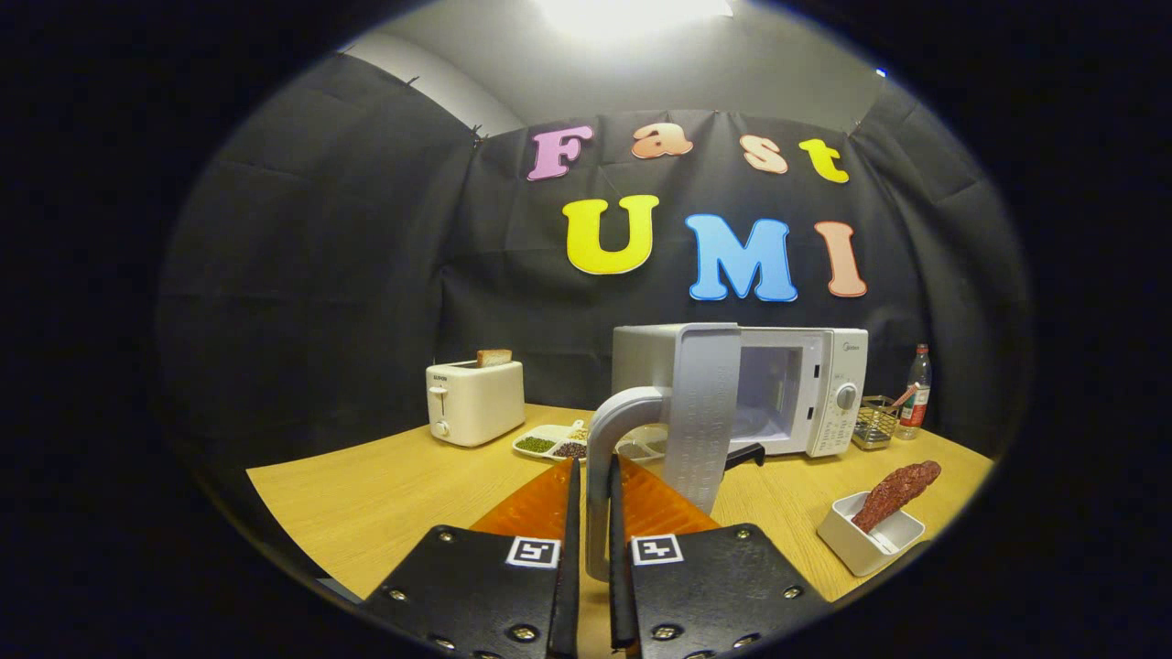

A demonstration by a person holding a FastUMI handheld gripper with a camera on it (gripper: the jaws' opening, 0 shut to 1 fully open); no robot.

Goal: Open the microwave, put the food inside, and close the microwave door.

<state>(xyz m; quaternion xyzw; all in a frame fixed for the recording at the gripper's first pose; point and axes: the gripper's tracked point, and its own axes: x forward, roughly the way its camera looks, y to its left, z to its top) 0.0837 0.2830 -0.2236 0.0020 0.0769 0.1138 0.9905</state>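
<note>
A white microwave (824, 394) stands at the back of the wooden table (385, 494). Its door (703, 412) is swung wide open toward me, edge-on. The door's grey curved handle (600, 476) runs down between my two fingers, and my gripper (593, 494) is shut on it. The oven cavity (767, 389) shows behind the door. The food, a dark red sausage-like piece (895, 492), leans in a small white square dish (870, 533) on the table to the right of my fingers.
A white toaster (474, 401) with a slice of bread stands left of the microwave. A white divided plate of beans (552, 442) lies between them. A wire basket (875, 421) and a bottle (916, 386) stand right of the microwave.
</note>
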